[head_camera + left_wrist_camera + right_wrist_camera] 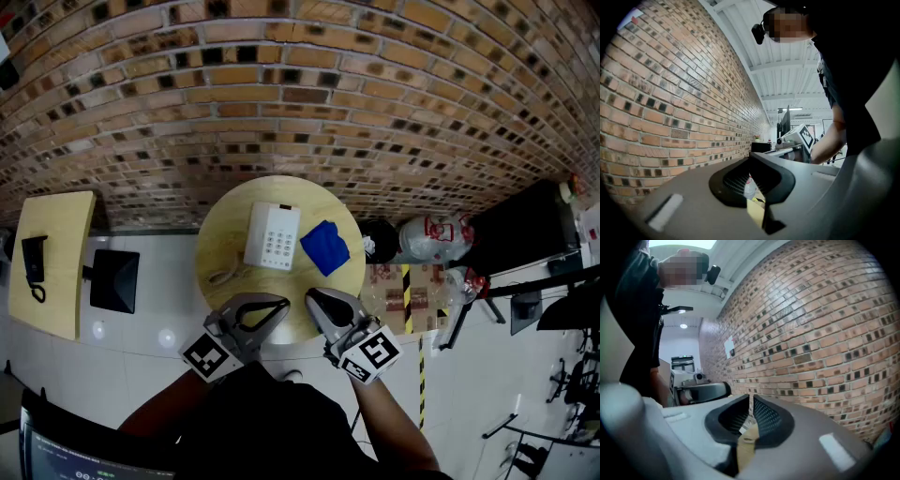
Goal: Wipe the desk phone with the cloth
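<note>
A white desk phone [272, 236] lies on the round wooden table [217, 234], with its coiled cord [223, 275] trailing to the near left. Just right of the phone lies a blue cloth [325, 247], crumpled flat. My left gripper [281, 302] and right gripper [312, 297] hover side by side over the table's near edge, short of both things. Each is shut with nothing between its jaws. In the left gripper view the left gripper [751, 159] points along a brick wall. The right gripper [751, 399] faces the same wall in its own view; neither view shows the phone or the cloth.
The brick wall [309, 94] runs behind the table. At left are a yellow table [66, 225] carrying a black phone [35, 262] and a black seat [114, 279]. At right lie plastic bags [431, 234], a taped cardboard box [405, 286] and a black cabinet [525, 230].
</note>
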Available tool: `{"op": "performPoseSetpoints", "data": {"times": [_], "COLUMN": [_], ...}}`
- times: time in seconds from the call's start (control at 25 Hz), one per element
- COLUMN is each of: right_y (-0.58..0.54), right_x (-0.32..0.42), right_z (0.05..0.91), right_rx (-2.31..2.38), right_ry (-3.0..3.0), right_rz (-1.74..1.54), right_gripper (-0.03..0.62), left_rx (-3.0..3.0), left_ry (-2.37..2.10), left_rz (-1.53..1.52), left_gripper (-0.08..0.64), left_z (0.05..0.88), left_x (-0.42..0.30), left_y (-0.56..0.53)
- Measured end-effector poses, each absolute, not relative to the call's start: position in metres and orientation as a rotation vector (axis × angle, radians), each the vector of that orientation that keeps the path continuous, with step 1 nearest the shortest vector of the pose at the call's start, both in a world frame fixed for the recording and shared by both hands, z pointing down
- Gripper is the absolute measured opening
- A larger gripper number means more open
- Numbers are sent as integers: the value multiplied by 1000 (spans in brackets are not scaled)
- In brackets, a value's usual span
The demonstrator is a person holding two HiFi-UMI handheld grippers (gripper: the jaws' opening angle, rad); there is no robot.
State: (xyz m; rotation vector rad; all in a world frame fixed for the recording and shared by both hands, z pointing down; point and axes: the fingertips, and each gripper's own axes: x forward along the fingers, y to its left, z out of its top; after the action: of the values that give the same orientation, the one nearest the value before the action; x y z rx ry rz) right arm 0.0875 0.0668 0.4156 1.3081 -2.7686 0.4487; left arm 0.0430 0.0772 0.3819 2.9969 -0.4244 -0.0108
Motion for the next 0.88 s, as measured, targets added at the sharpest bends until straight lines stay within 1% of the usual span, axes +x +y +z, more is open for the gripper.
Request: {"op": "performPoseSetpoints", "data": {"times": [0.08,0.12,0.24,0.32,0.36,0.4,0.52,0.64,0.76,0.88], "right_y": [24,4,-49,-73,-82,-88,-102,-114,-116,-116], "right_x": [96,101,127,149,159,170,203,225,235,239], "right_z": [441,456,518,571,599,627,701,753,792,807], "right_rx": [1364,1387,1434,1437,1425,1407,1353,1301,1231,1191], "right_ry": [-2694,-2648,-2473,-2335,-2263,-2194,-2013,-1897,-1809,-1749], "right_rz": [482,500,571,641,678,716,834,894,920,888], "right_gripper": [25,41,152,250,284,298,305,305,305,304], "left_rx": [2988,2983,2958,2953,2950,2943,2910,2867,2864,2857], "left_ry": [-405,-397,-381,-364,-356,-354,-372,-410,-443,-480], "left_rz": [-16,-22,-33,-5,15,30,50,109,159,170], "left_gripper": [-12,-12,-12,-12,-12,-12,-12,-12,-12,-12], "left_z": [386,389,398,408,413,418,428,444,455,461], "left_x": [41,39,36,34,33,32,27,17,3,-8], "left_y": [40,23,-19,-36,-42,-46,-56,-62,-67,-73]}}
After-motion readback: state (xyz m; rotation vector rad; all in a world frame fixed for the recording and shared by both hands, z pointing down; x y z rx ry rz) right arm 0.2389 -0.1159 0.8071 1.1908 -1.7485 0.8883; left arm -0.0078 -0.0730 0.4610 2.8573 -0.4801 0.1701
